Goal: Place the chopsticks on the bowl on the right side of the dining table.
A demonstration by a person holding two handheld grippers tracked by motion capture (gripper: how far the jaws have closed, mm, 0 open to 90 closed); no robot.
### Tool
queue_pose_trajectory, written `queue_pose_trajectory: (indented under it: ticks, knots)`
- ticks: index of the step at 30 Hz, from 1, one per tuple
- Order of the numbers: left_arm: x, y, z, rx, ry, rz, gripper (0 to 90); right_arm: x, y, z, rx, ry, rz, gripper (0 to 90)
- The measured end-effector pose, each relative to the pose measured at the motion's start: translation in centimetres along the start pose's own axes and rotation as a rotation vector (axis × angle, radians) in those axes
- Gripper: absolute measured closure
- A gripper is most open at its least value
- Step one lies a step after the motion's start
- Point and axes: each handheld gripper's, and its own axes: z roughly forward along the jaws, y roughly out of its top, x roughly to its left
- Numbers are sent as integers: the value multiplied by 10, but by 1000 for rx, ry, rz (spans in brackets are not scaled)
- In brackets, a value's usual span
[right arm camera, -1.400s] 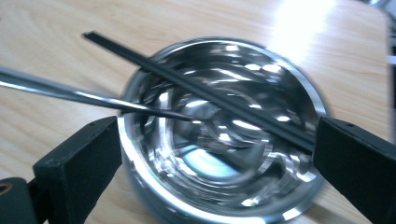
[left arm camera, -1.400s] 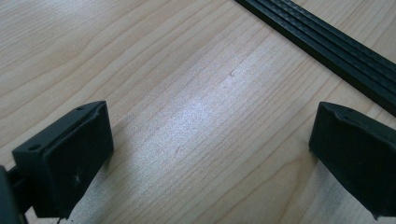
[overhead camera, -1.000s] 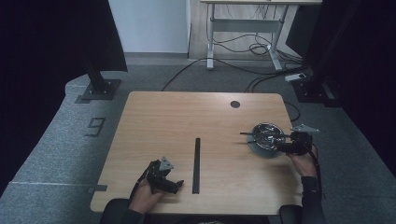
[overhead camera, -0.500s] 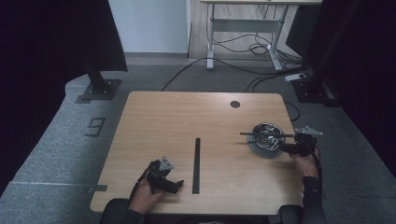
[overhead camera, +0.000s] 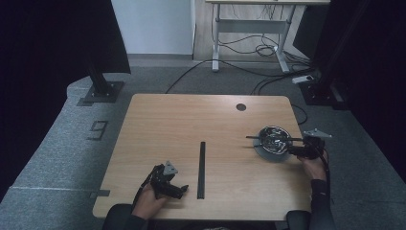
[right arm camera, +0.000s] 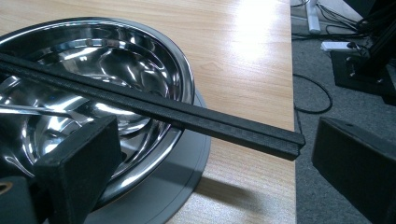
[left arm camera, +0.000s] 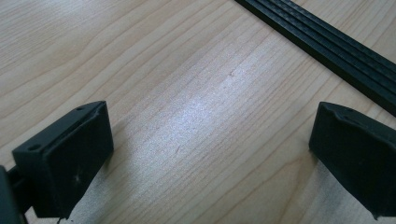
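A shiny steel bowl (overhead camera: 273, 137) (right arm camera: 107, 60) sits on a grey round base (overhead camera: 274, 154) (right arm camera: 173, 186) near the table's right edge. A black strip (overhead camera: 274, 139) (right arm camera: 154, 109) lies across the bowl's rim, its end sticking out toward my right gripper (overhead camera: 300, 149) (right arm camera: 212, 175). That gripper is open, jaws on either side of the strip's end without touching it. My left gripper (overhead camera: 179, 190) (left arm camera: 210, 154) rests open on the wood at the front left. A second long black strip (overhead camera: 201, 169) (left arm camera: 327, 46) lies flat on the table just beyond it.
The wooden table (overhead camera: 191, 124) has a round cable hole (overhead camera: 241, 107) at the back right. Its right edge (right arm camera: 292, 140) runs close beside the bowl. Cables (overhead camera: 258, 72) and stand feet lie on the grey floor behind.
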Motion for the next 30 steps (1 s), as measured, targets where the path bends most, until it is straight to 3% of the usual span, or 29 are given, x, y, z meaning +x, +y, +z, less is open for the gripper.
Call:
queue_pose_trajectory:
  ticks: [30]
  knots:
    - [0, 0, 0, 0, 0, 0, 0, 2, 0, 0, -3, 12, -9, 75]
